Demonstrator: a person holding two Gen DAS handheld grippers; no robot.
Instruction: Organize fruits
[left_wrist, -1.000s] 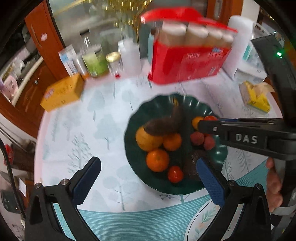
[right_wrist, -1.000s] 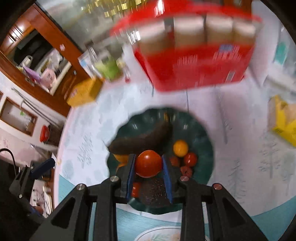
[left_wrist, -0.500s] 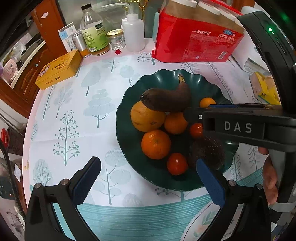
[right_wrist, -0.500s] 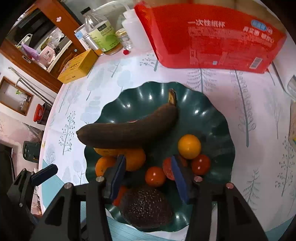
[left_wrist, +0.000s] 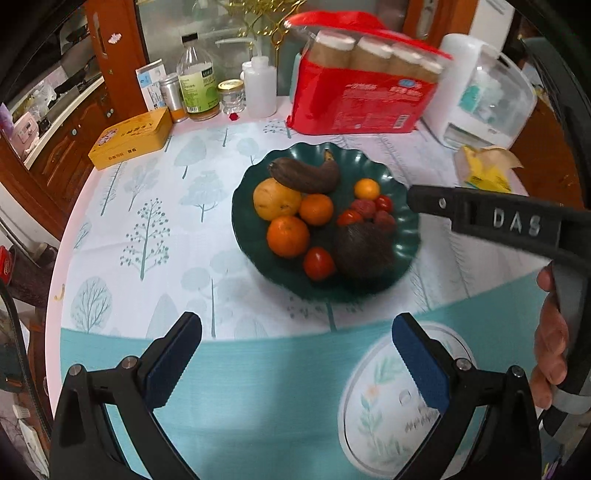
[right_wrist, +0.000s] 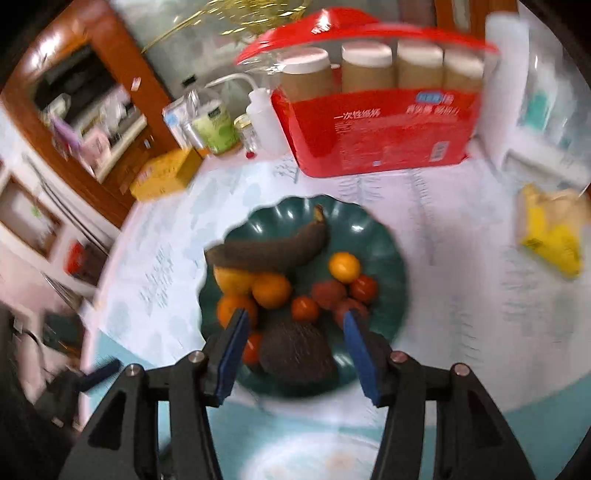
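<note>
A dark green scalloped plate holds a brown banana, oranges, small tomatoes, lychees and a dark avocado. My left gripper is open and empty, above the tablecloth in front of the plate. My right gripper is open and empty, raised over the plate's near side above the avocado; its arm shows in the left wrist view at the right.
A red pack of paper cups stands behind the plate. Bottles and jars and a yellow tin are at the back left. A white appliance and yellow packet are at the right. A white plate lies near me.
My right gripper let a tomato go onto the plate, opened, and pulled back and up. My left gripper also drew back from the plate.
</note>
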